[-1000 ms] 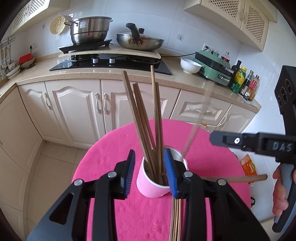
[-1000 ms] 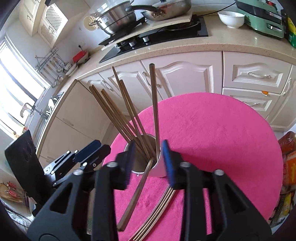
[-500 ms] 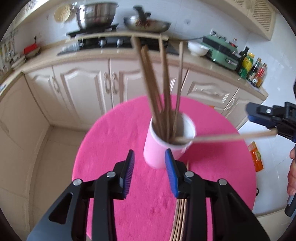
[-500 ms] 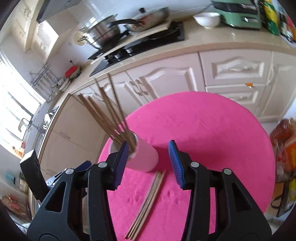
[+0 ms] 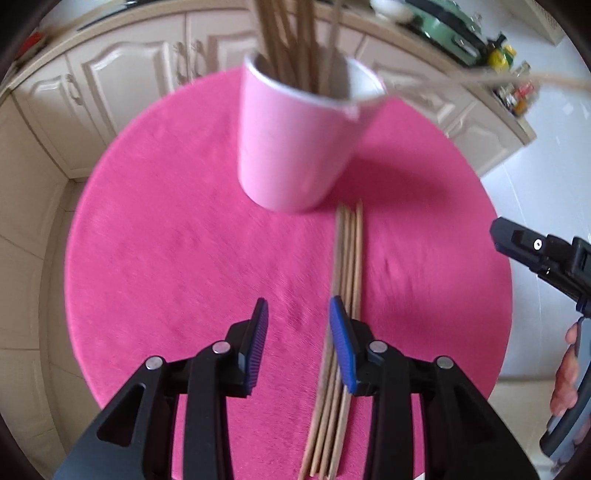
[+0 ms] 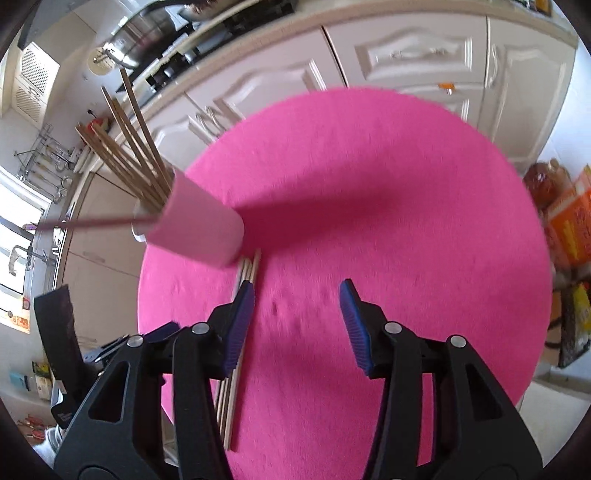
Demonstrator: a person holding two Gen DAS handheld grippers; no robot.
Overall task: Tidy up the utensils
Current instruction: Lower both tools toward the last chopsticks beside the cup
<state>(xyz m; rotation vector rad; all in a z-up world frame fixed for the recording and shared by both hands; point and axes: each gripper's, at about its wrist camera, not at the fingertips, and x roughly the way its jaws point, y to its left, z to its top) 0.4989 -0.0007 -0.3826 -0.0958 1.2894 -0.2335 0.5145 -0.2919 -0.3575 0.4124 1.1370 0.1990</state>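
Observation:
A pink cup (image 5: 295,144) stands on the round pink table (image 5: 166,258) and holds several wooden chopsticks (image 5: 291,40); one chopstick (image 5: 480,79) leans far out over its rim to the right. Several loose chopsticks (image 5: 347,280) lie on the table just in front of the cup. My left gripper (image 5: 297,347) is open and empty, above the table beside the loose chopsticks. My right gripper (image 6: 297,325) is open and empty; the cup (image 6: 203,229) and the loose chopsticks (image 6: 247,273) are to its left. The right gripper also shows in the left wrist view (image 5: 543,254).
White kitchen cabinets (image 5: 122,70) and a counter with a green appliance (image 5: 443,26) and bottles stand behind the table. A stove with pots (image 6: 147,40) is on the counter. Bags and boxes (image 6: 565,229) sit on the floor to the right.
Both grippers have pulled back from the cup and tilted down toward the table. The right gripper let go of a chopstick, which now leans out of the cup.

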